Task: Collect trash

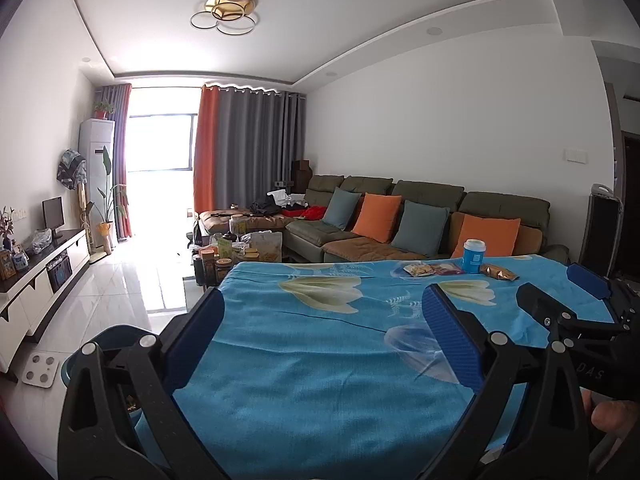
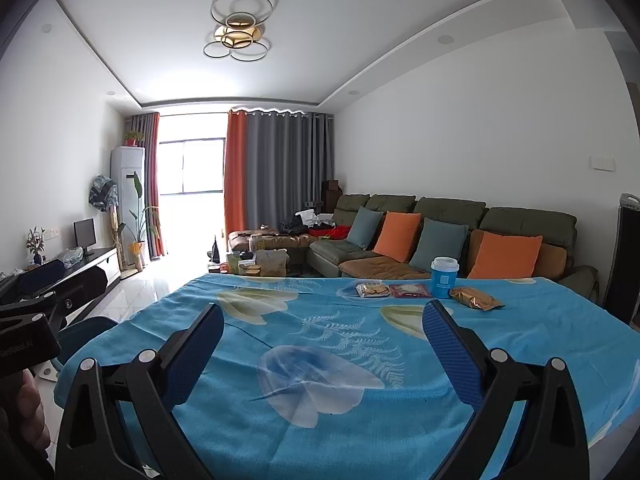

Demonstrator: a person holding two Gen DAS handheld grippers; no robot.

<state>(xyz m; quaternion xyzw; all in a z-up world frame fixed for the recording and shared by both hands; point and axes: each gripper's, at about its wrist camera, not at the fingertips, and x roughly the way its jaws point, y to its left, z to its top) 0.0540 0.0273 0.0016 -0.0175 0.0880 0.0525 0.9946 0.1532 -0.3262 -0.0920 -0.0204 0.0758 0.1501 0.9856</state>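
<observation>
Legible writing was scarce: the letters "DAS" showed in white on the black body of the right gripper (image 1: 580, 304) where it entered the left wrist view, and a pale strip of small print, too blurred to read fully, ran along the dark body of the left gripper (image 2: 52, 288) at the left edge of the right wrist view. The blue paper cup (image 2: 443, 278) carried a light square label whose print could not be read; it had a white lid and stood upright near the far edge of the surface (image 2: 280, 420), which was draped in a soft turquoise cloth printed with pale flowers and fern fronds.

The trash lay in a row beside the cup at that far edge: a clear packet of biscuits (image 2: 373, 290) furthest left, a flat dark-red wrapper (image 2: 410, 290) between it and the cup, and a crinkled gold foil packet (image 2: 476, 298) just right of the cup. In the left wrist view the same cup (image 1: 474, 256) stood between the wrappers.

Both grippers hovered above the near part of the surface, well apart from the trash. Each had its fingers spread wide with nothing between them; the fingers (image 2: 452, 356) were faced with textured blue pads on black plastic frames.
</observation>
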